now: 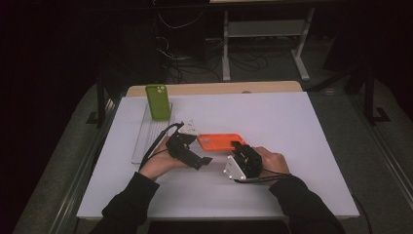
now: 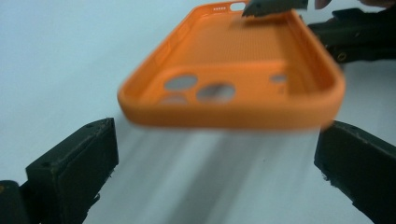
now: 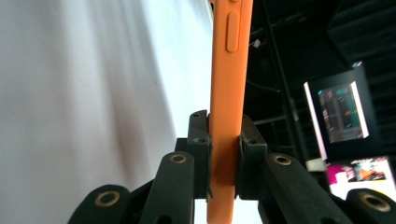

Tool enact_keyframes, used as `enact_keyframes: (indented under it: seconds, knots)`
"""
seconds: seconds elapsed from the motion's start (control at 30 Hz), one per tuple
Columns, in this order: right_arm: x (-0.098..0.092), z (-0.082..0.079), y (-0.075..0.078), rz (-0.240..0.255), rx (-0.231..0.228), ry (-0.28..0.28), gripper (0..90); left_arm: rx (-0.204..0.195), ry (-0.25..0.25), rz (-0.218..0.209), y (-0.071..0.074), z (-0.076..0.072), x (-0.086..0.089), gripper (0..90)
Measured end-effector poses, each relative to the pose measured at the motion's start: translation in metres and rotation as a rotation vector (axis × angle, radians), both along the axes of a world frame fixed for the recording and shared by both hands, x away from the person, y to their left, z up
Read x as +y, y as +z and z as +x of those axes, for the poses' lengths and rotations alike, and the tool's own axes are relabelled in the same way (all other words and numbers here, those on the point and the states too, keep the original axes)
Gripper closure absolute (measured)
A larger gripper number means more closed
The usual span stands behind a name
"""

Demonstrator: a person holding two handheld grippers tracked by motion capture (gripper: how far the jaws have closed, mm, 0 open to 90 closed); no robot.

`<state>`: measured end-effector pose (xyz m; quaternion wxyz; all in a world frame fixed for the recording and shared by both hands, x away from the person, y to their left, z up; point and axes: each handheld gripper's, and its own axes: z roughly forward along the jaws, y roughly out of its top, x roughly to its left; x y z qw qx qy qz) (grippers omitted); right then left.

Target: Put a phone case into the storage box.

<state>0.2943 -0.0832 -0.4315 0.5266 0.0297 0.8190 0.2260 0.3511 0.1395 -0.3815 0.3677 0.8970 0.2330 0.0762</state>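
High view first: we see the orange phone case (image 1: 220,141) held just above the middle of the white desk (image 1: 302,146), open side up, with the right gripper (image 1: 238,155) clamped on one of its ends and the left gripper (image 1: 187,146) close by its other end. Right gripper view confirms the grip: our two black jaws stand narrow and press on both faces of the orange phone case (image 3: 227,116), which runs edge-on away from the camera, side button visible. We judge this hold serves to steady the case level and off the desk. Left gripper view shows the jaws spread wide, one on each side of the frame, with the camera-cutout end of the case (image 2: 233,84) hovering between and beyond them, touching neither; it holds nothing. The case is blurred here, so fine contact is hard to read. The case itself is empty: bare textured floor, no phone inside. Toward the far left corner a green phone (image 1: 158,101) stands upright on a clear tray (image 1: 143,141), well apart from both grippers; whether the tray contains anything else we cannot tell.
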Motion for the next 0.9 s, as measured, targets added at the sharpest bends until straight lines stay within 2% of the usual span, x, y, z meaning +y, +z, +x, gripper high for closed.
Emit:
enact_keyframes:
  seconds: [0.07, 0.13, 0.17, 0.27, 0.37, 0.5, 0.6, 0.63, 0.67, 0.77, 0.8, 0.87, 0.9]
  knots:
    - [-0.004, 0.003, 0.003, 0.012, 0.022, 0.002, 77.8, 0.021, 0.013, -0.01, -0.001, -0.001, -0.001, 0.0]
    - [-0.006, 0.005, 0.005, 0.048, 0.053, -0.007, 77.7, 0.024, 0.021, -0.011, -0.001, -0.001, -0.001, 0.0]
    - [-0.007, 0.005, 0.006, 0.074, 0.08, -0.017, 77.8, 0.03, 0.038, -0.035, -0.002, -0.002, -0.002, 0.0]
    - [-0.009, 0.007, 0.009, 0.195, 0.159, -0.053, 77.8, 0.016, 0.03, -0.025, -0.002, 0.0, -0.002, 0.0]
    - [-0.014, 0.011, 0.011, 0.255, 0.216, -0.067, 77.8, 0.014, 0.016, -0.003, -0.001, 0.001, 0.0, 0.0]
    - [-0.021, 0.018, 0.015, 0.343, 0.313, -0.086, 77.8, 0.017, 0.043, -0.037, 0.0, 0.001, -0.001, 0.0]
    - [-0.025, 0.021, 0.016, 0.442, 0.39, -0.11, 77.8, 0.025, 0.055, -0.038, 0.001, 0.003, 0.001, 0.0]
    - [-0.027, 0.023, 0.017, 0.465, 0.41, -0.111, 77.8, 0.027, 0.075, -0.057, 0.001, 0.002, 0.0, 0.0]
    - [-0.029, 0.025, 0.017, 0.486, 0.433, -0.115, 77.9, 0.029, 0.076, -0.05, 0.001, 0.003, 0.001, 0.0]
    - [-0.033, 0.028, 0.019, 0.577, 0.514, -0.139, 77.8, 0.027, 0.086, -0.084, 0.003, 0.004, 0.0, 0.0]
    - [-0.034, 0.03, 0.019, 0.6, 0.542, -0.146, 77.8, 0.027, 0.095, -0.102, 0.003, 0.004, -0.001, 0.0]
    - [-0.037, 0.033, 0.018, 0.639, 0.589, -0.152, 77.9, 0.015, 0.092, -0.095, 0.005, 0.005, 0.0, 0.0]
    - [-0.038, 0.034, 0.018, 0.657, 0.609, -0.157, 77.9, 0.015, 0.105, -0.107, 0.005, 0.005, -0.001, 0.0]
